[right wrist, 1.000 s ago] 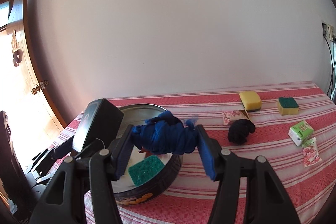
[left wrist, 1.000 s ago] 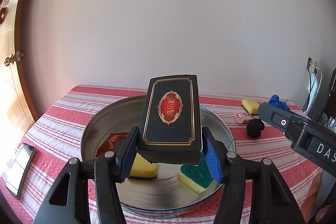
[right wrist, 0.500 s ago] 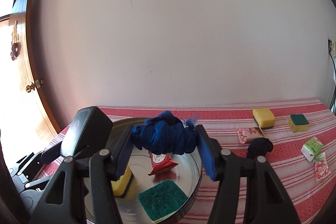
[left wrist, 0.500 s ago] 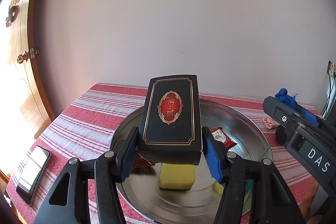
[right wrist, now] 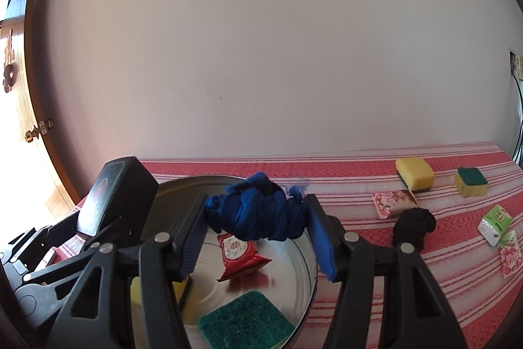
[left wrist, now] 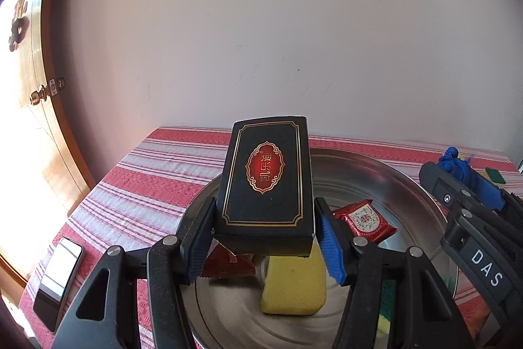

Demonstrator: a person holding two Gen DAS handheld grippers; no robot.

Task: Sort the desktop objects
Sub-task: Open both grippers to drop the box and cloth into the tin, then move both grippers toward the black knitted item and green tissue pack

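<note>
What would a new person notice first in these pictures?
First, the black box with its red and gold emblem, clamped in the left tool above the metal basin. Next, the bundled blue cloth gripped by the right tool over the same basin, where sponges and red packets lie.

The round metal basin is partly filled: a red packet lies near the middle, a green scouring pad at the near side, a yellow sponge towards the left, and bare floor is left between them. The space above it is taken up by the black box and the blue cloth bundle, held side by side. To the right, the striped tablecloth is scattered with two sponges, a black bundle and small packets, with narrow lanes between. A phone lies at the left edge
</note>
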